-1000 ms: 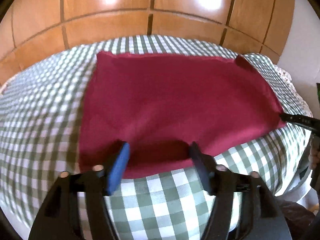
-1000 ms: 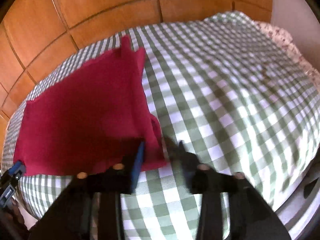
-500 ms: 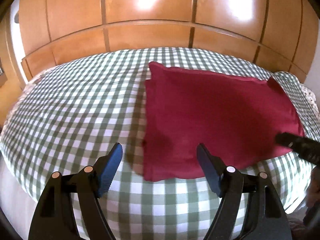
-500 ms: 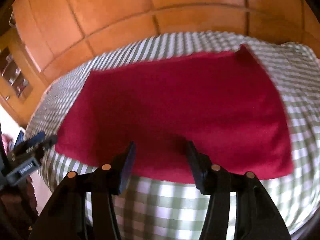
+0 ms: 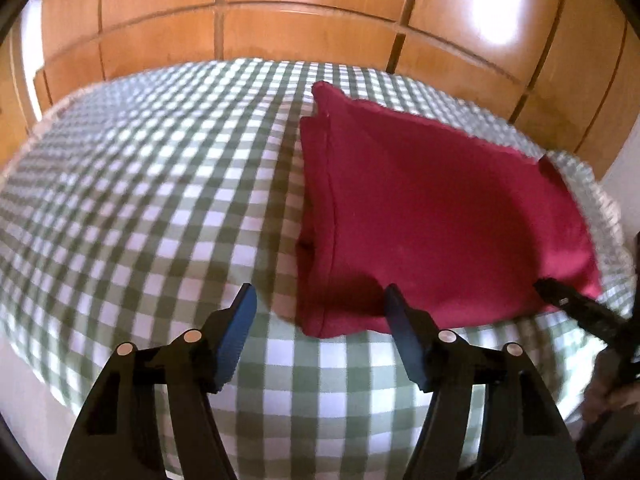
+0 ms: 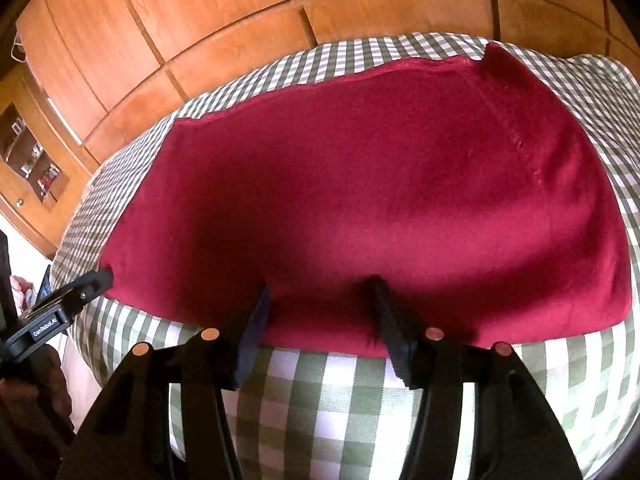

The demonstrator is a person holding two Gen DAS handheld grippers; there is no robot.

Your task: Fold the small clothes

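Note:
A dark red cloth (image 5: 440, 208) lies flat on a bed with a green-and-white checked cover (image 5: 160, 200). My left gripper (image 5: 320, 306) hovers at the cloth's near left corner, which lies between its blue pads; the jaws are closing and do not press on the fabric. My right gripper (image 6: 320, 296) stands open over the cloth (image 6: 360, 180) at its near edge, the hem between its fingers. In the right wrist view the left gripper (image 6: 92, 284) shows at the cloth's left corner. The left wrist view catches the right gripper (image 5: 560, 300) near the cloth's right end.
Wooden panelled doors (image 5: 320, 32) rise behind the bed. A glass-fronted cabinet (image 6: 32, 160) stands at the far left. The checked cover (image 6: 320, 400) drops off at the bed's near edge. A person's hand (image 6: 36, 384) holds the left gripper.
The left gripper slid left from the cloth's near edge to its left corner and narrowed a little. The right gripper moved from the right corner in along the near edge and opened wider.

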